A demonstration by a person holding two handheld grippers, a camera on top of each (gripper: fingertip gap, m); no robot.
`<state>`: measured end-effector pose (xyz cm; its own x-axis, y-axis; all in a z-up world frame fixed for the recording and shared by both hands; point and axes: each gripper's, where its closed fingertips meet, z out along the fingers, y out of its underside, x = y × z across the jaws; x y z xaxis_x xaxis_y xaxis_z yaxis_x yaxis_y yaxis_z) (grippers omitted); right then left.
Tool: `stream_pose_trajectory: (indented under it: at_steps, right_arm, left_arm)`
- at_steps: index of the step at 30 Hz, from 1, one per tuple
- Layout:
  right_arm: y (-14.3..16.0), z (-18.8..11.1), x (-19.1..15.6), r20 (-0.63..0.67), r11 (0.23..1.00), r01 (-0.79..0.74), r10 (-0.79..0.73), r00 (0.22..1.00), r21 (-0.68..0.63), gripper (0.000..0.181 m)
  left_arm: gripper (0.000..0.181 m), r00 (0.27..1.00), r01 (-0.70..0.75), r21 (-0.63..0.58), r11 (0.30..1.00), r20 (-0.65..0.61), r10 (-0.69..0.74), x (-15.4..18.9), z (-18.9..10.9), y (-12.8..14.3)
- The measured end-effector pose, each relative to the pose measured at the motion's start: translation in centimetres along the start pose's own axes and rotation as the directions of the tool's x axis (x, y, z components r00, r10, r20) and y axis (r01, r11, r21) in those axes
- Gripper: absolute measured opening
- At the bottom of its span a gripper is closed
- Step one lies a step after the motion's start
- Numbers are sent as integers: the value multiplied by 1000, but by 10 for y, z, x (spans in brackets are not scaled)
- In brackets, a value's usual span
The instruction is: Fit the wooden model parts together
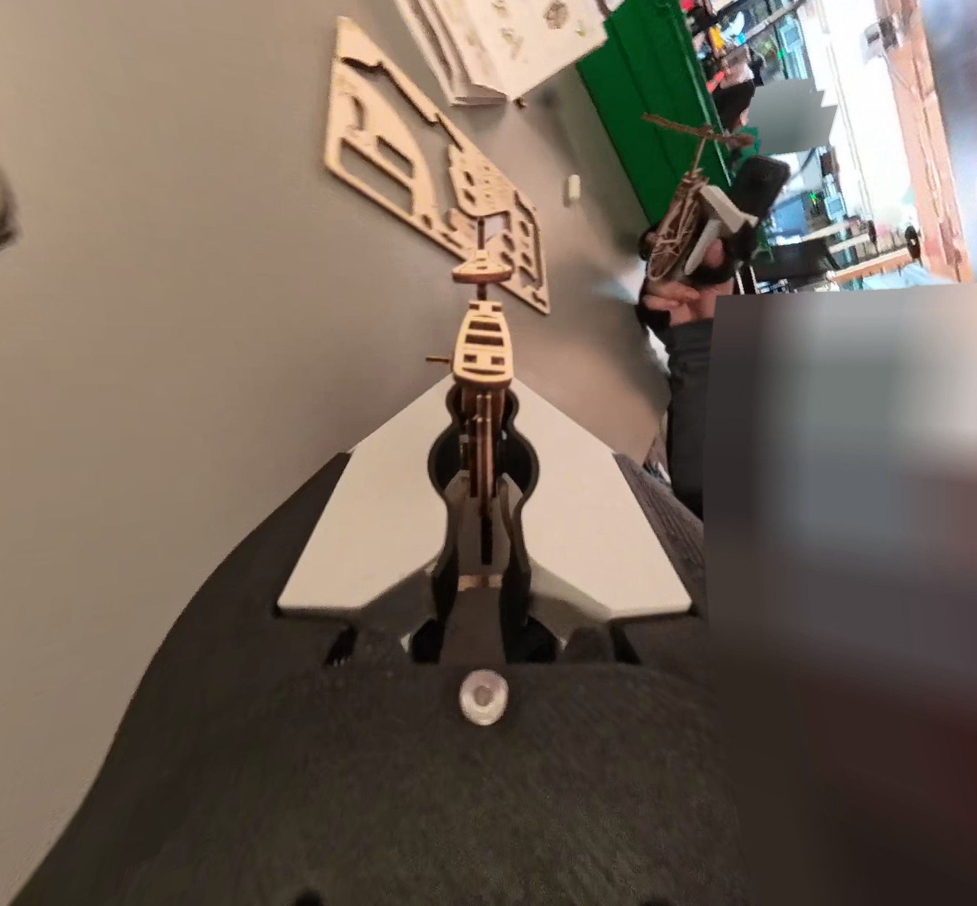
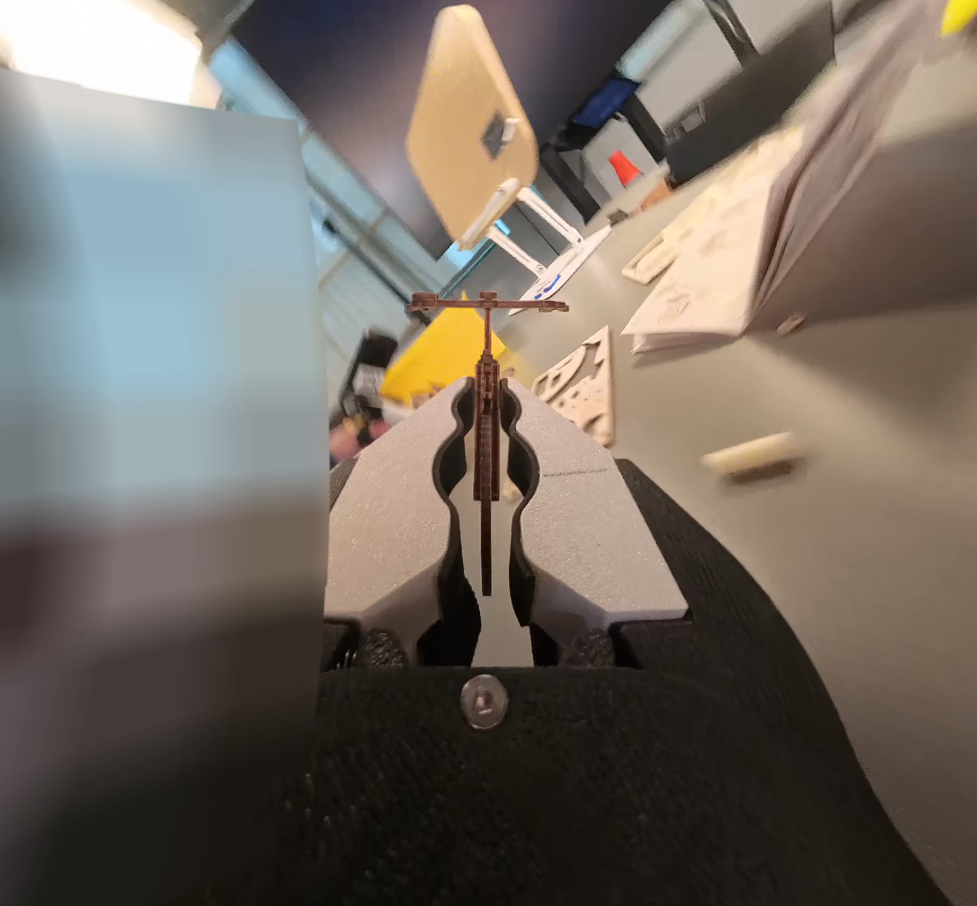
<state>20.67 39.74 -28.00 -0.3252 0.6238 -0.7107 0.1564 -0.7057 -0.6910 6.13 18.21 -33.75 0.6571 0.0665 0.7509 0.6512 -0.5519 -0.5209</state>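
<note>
My left gripper (image 1: 481, 392) is shut on a light wooden sub-assembly (image 1: 480, 347), a slotted piece with a small saddle-shaped piece (image 1: 481, 270) above it, held over the grey table (image 1: 185, 193). My right gripper (image 2: 486, 386) is shut on a dark wooden bicycle-like model (image 2: 486, 436) seen edge-on, its T-shaped handlebar (image 2: 486, 305) sticking out past the fingertips. In the left wrist view the right gripper (image 1: 706, 230) shows farther off to the right, holding that model (image 1: 674, 228) up in the air. The two parts are apart.
A laser-cut wooden sheet (image 1: 423, 183) with empty cut-outs lies flat on the table, also in the right wrist view (image 2: 581, 394). An instruction booklet (image 1: 502, 8) and a green box (image 1: 650, 88) lie behind it. A small white piece (image 2: 750, 458), a yellow box (image 2: 444, 352) and a chair (image 2: 470, 125) show.
</note>
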Motion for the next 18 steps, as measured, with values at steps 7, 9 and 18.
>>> stream_pose_trajectory:
  at_steps: [7, 9, 18]
  right_arm:
    - [68, 131, -33, 54, 933, -223, 248, 967, -284, 7]
    - [88, 160, -38, 26, 903, -215, 241, 970, -372, 7]
    - [137, 213, -17, -169, 817, -326, 279, 945, -476, 7]
  left_arm:
    - [8, 983, 166, 52, 985, -93, -161, -8, -24, 12]
    - [9, 981, 192, 45, 980, -46, -189, -17, -30, 22]
    - [11, 966, 257, 95, 962, 13, -260, -30, -54, 39]
